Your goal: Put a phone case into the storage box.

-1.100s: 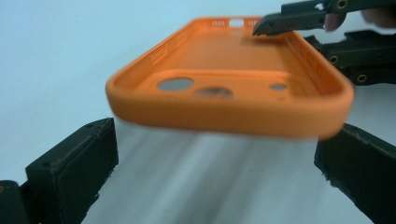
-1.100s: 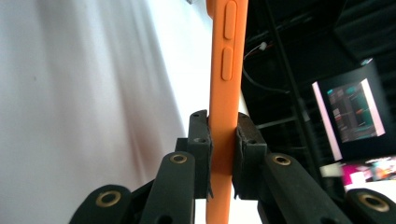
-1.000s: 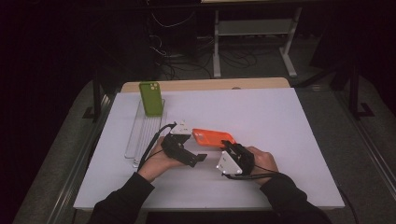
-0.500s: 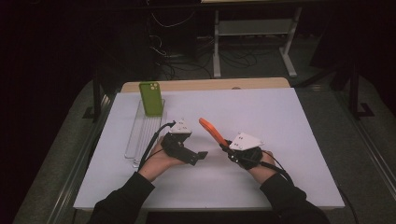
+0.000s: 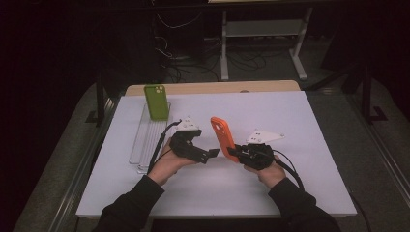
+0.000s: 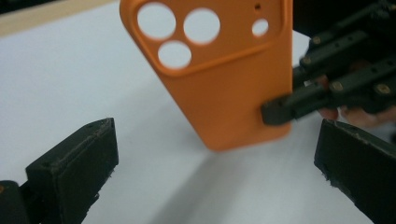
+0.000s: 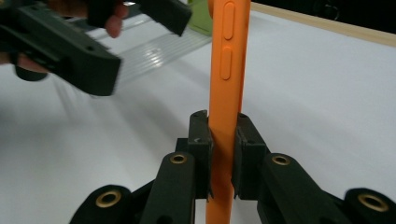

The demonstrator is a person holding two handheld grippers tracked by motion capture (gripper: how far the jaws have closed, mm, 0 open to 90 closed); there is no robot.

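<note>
An orange phone case (image 5: 223,138) is held up off the white table (image 5: 290,121), tilted, with its camera holes at the top (image 6: 219,70). My right gripper (image 5: 238,153) is shut on its lower edge; both pads pinch the thin case (image 7: 226,93) from either side. My left gripper (image 5: 212,153) faces the case from the left with its jaws wide open (image 6: 215,177) and nothing between them; the case hangs just beyond them. A green phone case (image 5: 156,101) stands upright at the far end of a clear slotted rack (image 5: 145,140).
The clear rack lies along the table's left side, beside my left hand (image 5: 167,164). Cables trail from both grippers. A wooden strip (image 5: 212,88) runs along the table's far edge; dark floor, shelving and wires lie beyond.
The orange case lay flat on the table a second ago. My right gripper has lifted it and stood it up on end, moving slightly right. The left gripper stayed in place.
</note>
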